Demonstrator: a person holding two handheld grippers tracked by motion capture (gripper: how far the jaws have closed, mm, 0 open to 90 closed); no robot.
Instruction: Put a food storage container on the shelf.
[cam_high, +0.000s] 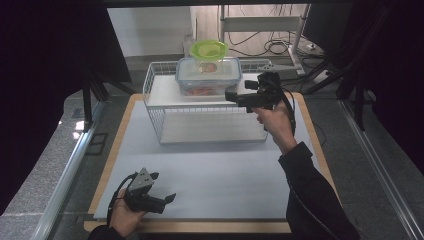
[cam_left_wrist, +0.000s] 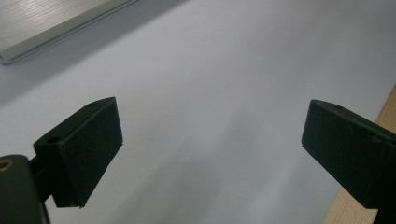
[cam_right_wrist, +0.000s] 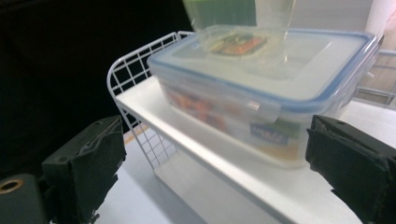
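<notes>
A clear rectangular food box (cam_high: 208, 76) with a blue-rimmed lid stands on the top shelf of a white wire rack (cam_high: 155, 95). On its lid sits a clear cup with a green lid (cam_high: 208, 51). My right gripper (cam_high: 231, 94) hovers just right of the box at shelf height, jaws open and pointing left at it. In the right gripper view the box (cam_right_wrist: 261, 93) lies ahead between the open jaws, untouched. My left gripper (cam_high: 169, 198) rests near the table's front left, open over the white mat (cam_left_wrist: 210, 93), holding nothing.
The wire rack has a lower shelf (cam_high: 210, 127) under the top one. The white mat (cam_high: 210, 170) covers a wooden table whose edge (cam_left_wrist: 350, 205) runs beside the left gripper. A metal rail (cam_high: 65, 175) runs along the left. Cables and a stand (cam_high: 280, 30) lie beyond the rack.
</notes>
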